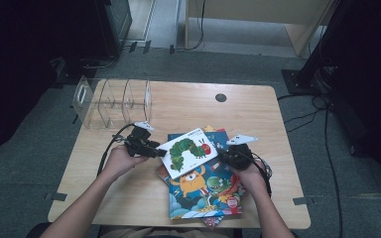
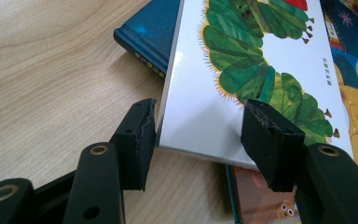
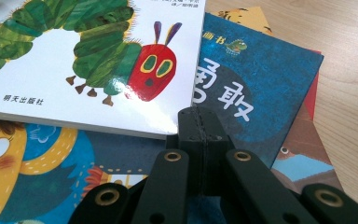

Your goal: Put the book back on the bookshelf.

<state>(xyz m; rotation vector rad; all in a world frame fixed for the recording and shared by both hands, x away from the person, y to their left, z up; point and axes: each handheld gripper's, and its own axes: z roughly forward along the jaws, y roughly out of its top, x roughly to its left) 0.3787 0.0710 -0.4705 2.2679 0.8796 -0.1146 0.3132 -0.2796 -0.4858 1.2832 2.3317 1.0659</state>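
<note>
My left tool (image 2: 198, 135) stands apart astride the caterpillar book's (image 2: 242, 88) near corner, its length running away toward my closed right tool (image 3: 200, 128).

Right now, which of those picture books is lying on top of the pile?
The white caterpillar book. It rests on the blue monster book and the other blue-covered books, with nothing covering it, and its corner sits between the left tool's open jaws.

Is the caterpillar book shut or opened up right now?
Shut: the caterpillar book shows its whole front cover, lying atop the other books.
</note>
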